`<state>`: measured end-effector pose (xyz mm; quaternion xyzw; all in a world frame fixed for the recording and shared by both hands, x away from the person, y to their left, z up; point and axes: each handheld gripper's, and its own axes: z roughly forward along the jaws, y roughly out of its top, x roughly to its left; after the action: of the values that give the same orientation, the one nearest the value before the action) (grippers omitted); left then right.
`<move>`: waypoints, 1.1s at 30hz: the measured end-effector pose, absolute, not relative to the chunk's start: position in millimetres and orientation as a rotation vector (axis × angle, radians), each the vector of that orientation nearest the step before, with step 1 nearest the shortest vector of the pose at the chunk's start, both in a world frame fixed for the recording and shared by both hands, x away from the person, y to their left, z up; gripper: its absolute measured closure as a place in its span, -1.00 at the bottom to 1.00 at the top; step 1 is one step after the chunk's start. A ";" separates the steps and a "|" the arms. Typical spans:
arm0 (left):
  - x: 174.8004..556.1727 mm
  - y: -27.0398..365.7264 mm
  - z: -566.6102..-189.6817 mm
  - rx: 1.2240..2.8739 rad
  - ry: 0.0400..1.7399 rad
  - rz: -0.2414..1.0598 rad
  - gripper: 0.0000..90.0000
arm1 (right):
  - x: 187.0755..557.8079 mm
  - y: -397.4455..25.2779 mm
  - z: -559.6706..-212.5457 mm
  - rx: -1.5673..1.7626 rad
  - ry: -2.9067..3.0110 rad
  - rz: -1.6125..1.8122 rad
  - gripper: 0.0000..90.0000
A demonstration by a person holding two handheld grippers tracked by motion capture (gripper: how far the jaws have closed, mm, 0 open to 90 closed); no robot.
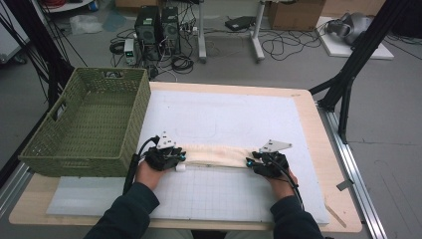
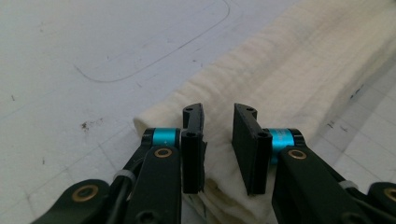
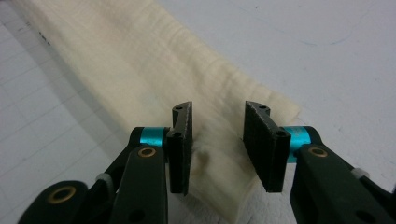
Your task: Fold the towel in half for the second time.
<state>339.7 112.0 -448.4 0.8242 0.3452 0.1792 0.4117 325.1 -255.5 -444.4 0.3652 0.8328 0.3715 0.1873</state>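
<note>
Straddling opposite ends of the folded cloth [image 1: 214, 155], left gripper [image 1: 180, 160] and right gripper [image 1: 248, 162] jaws gape, next needing closure.

High view looks forward and down from above the worktop's [image 1: 318, 149] near edge; each claw view sits close over opposite ends of the same folded cloth [image 1: 214, 156]

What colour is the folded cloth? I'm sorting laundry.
Cream cloth, clearest in the left gripper view.
</note>
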 end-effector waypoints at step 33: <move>323.7 127.5 -448.9 2.042 0.864 0.434 0.64 | 314.2 -281.9 -446.4 1.052 2.375 1.103 0.49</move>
<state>323.7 127.5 -448.9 0.8172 0.3457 0.1736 0.4272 314.2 -281.9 -446.4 0.3681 0.8308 0.3860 0.1592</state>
